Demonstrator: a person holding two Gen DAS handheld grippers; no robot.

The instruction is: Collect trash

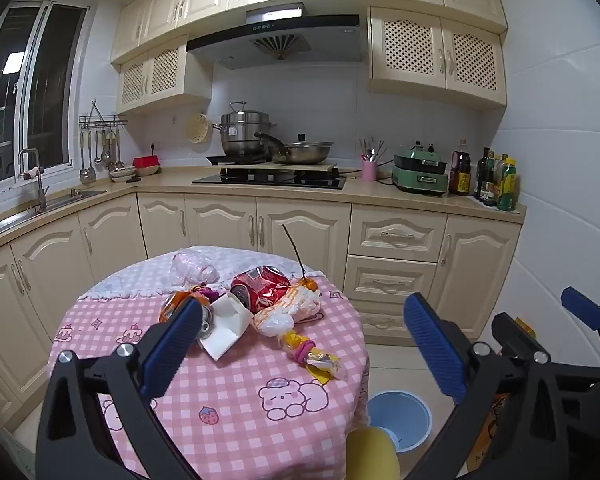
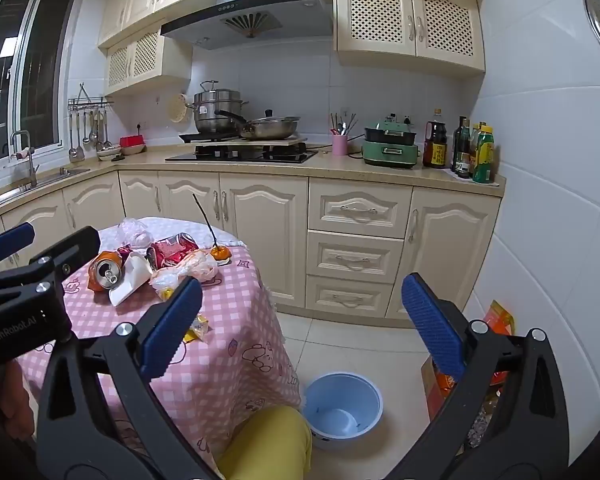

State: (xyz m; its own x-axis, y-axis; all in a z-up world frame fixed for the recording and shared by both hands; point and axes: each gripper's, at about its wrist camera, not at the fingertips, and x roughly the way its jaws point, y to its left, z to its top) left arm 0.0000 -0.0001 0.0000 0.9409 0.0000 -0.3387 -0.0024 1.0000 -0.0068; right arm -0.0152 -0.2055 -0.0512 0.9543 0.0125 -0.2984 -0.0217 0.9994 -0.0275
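step: first pick | claws: left gripper (image 1: pixel 304 340) and right gripper (image 2: pixel 302 326) both spread wide, empty | trash: heap of cans and wrappers (image 1: pixel 256 304) mid-table | bin: blue bucket (image 2: pixel 342 408) on floor beside table | advice: take the loose near-edge wrapper (image 1: pixel 312 354) first, pinch low

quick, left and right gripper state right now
left gripper: jaws open, holding nothing
right gripper: jaws open, holding nothing

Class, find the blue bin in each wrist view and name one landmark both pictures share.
Left wrist view: blue bin at bottom, right of centre, on the floor beside the table.
Right wrist view: blue bin at bottom centre, right of the table.
Shared landmark: the crushed red can on the table.
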